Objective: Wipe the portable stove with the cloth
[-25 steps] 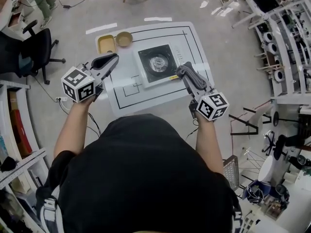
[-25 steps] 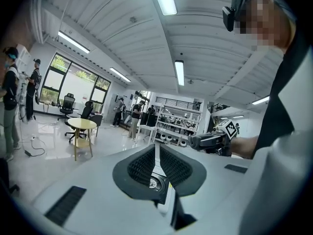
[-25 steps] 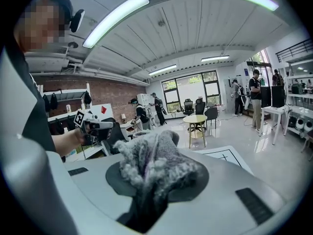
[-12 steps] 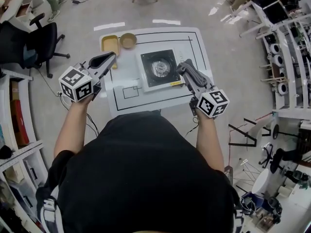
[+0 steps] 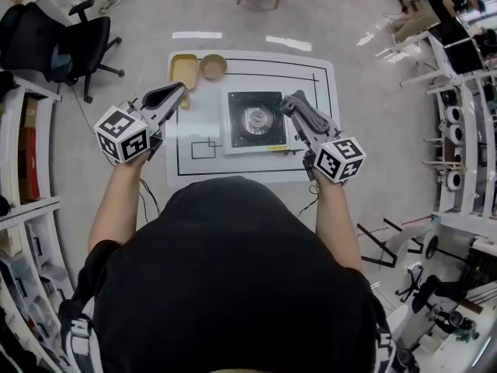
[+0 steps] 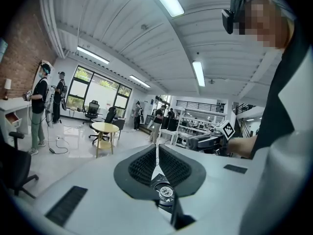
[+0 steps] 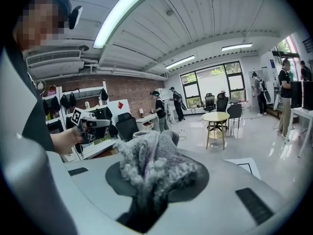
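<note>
The person stands at the 6 o'clock edge of the white rectangular bench (image 5: 311, 72), one arm out to each side. The left tool (image 5: 167, 95) hangs by the bench's 10 o'clock edge. Its jaws are pressed fully together with nothing between them. It seems parked aside so that the working area stays free.

The right tool (image 5: 295, 106) is clamped on a bunched grey fuzzy cloth (image 5: 304, 115). It holds the cloth above the bench at the 3 o'clock side of the black-topped square portable stove (image 5: 255, 120), which sits mid-bench. By that placing the cloth looks poised for wiping and not yet on the cooking surface. The head view cannot settle whether it brushes the stove's edge.

Beyond the stove, at the bench's 11 o'clock corner, lie a yellow rectangular tray (image 5: 184, 70) and a round tan bowl (image 5: 213, 66), well apart from the cloth and probably set there to be out of the way.

Only the head view shows the stove, bench and dishes. Both gripper views look out nearly level across the room and miss them. The right gripper view does show the cloth wadded between its jaws and spilling over their tips. The left gripper view shows the ribbed black pads (image 6: 142, 166) meeting along one thin seam. Each also catches the opposite tool across the gap.
</note>
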`<state>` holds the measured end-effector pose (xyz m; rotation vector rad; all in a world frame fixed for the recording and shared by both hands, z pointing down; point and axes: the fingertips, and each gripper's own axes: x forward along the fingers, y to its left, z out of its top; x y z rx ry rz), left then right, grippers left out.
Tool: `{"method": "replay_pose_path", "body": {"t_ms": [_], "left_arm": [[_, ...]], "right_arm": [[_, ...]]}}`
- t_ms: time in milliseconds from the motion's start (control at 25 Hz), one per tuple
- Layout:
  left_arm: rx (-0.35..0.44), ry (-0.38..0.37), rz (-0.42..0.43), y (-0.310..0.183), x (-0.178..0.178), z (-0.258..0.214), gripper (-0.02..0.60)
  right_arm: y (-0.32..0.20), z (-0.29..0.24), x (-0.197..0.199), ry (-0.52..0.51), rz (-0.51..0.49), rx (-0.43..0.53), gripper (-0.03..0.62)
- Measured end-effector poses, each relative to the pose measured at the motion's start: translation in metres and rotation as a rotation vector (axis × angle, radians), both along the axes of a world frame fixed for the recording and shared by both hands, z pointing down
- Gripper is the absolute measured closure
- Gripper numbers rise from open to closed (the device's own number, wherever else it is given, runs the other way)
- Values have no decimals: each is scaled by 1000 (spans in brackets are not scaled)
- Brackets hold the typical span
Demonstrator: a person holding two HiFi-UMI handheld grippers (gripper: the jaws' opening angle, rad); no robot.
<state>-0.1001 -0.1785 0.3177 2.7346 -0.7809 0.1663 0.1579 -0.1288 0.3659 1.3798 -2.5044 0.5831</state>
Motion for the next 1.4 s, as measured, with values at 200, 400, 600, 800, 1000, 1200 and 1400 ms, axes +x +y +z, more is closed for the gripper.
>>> {"method": "replay_pose_path", "body": {"t_ms": [200,400,600,800,1000,1200,1400], "left_arm": [[-10,-18,-91,1,-5,7,545],[-21,-38,-171,6,-6,13,545],[-39,-52,-239,12,-5,20,545],[-58,-50,-298,12,-3,29,545],[-103,-49,-345,18,-1,54,545],[-155,-49,-369,26,1,88,545],[-249,-31,-364,39,7,140,541]], "right_arm": [[-27,10,-1,-6,-94,-10,480],[-48,23,-8,-12,-190,-22,480],[-63,39,-16,-9,-278,-51,480],[-79,58,-19,13,-343,-81,480],[-89,86,-31,42,-411,-116,480],[-92,116,-58,78,-503,-158,480],[-85,148,-87,131,-609,-193,480]]}}
